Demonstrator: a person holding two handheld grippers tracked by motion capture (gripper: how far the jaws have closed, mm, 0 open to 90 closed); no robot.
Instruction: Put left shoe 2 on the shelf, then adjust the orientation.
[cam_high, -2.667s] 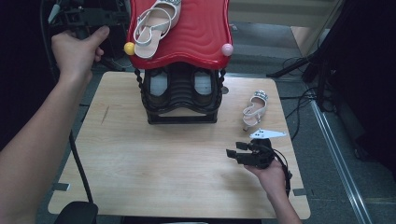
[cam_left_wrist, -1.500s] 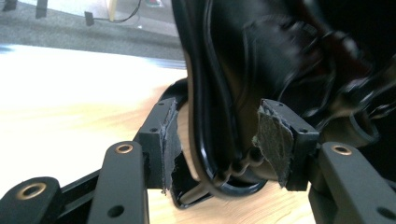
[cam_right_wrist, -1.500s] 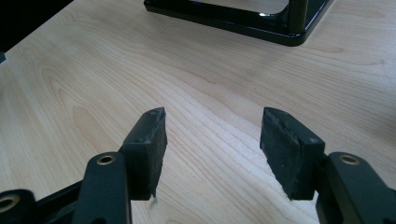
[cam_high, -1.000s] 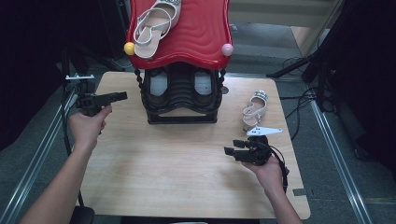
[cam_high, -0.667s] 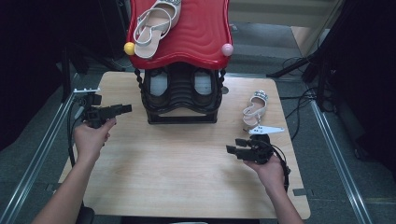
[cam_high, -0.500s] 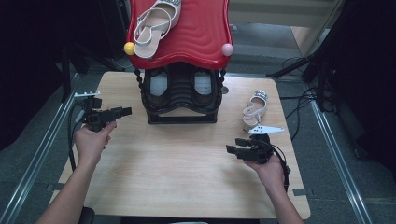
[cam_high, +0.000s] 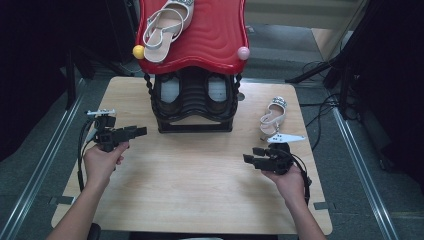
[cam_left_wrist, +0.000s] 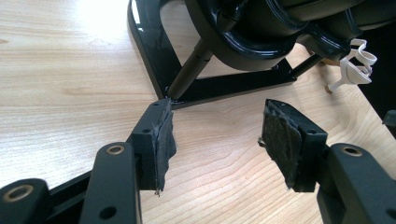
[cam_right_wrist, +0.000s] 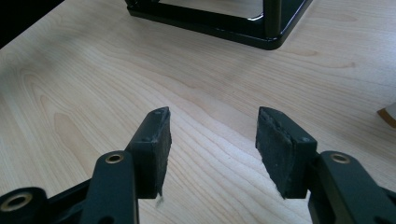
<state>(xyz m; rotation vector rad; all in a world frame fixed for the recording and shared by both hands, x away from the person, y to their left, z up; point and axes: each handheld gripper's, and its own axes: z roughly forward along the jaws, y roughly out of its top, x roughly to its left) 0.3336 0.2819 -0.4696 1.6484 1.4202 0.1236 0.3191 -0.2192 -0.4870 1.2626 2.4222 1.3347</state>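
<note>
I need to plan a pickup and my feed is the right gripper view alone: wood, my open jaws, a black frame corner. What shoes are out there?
Observer: One pale strappy sandal lies on the table, right of the black shoe rack, beyond the right gripper.
Operator: Any match for it?
Observer: Yes, a similar sandal on the red top shelf lies at its left end, near a yellow knob.
Operator: Where is the left gripper?
Observer: The left gripper is left of the rack, pointing at its base; the left gripper view shows its jaws open and empty.
</note>
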